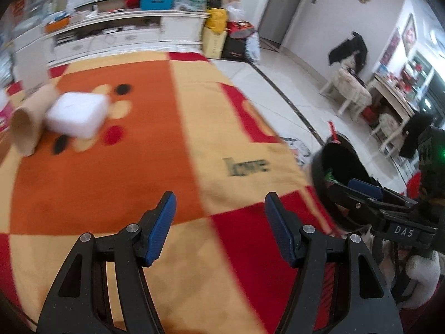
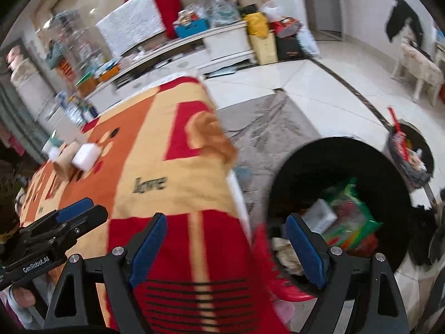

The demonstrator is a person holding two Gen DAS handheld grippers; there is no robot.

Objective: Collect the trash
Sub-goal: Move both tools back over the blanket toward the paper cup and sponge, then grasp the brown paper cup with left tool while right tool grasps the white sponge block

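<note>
Cluttered living-room furniture, a long white cabinet and pale floor tiles ring a worktop draped in an orange, cream and red patterned blanket [image 1: 116, 189] printed with the word "love". At the blanket's right edge, down on the floor, stands a round black trash bin [image 2: 281, 194] already holding a green plastic wrapper [image 2: 350, 217] and some paper scraps. Far from the bin, toward the blanket's opposite corner, lie the remaining pieces: a tan cardboard tube [image 1: 30, 117] and, touching its side, a white foam block [image 1: 76, 114]. The tube lies flat with its long axis running away from the viewer toward the cabinet, its open mouth facing back toward the near edge; the block sits squarely beside it, no clear long axis showing through the blur. The left hand-held gripper [image 1: 219, 228] hovers over the blanket between bin and trash, jaws spread wide with nothing between them. The right hand-held gripper [image 2: 225, 250] hangs by the bin's rim, equally wide and empty. The step in hand looks like a reach for the next item. It would go best with the left one crossing to the tube, turning so its jaws straddle the tube across its width, not along its length, and closing gently, since thin card crushes and can roll away against the foam block.
</note>
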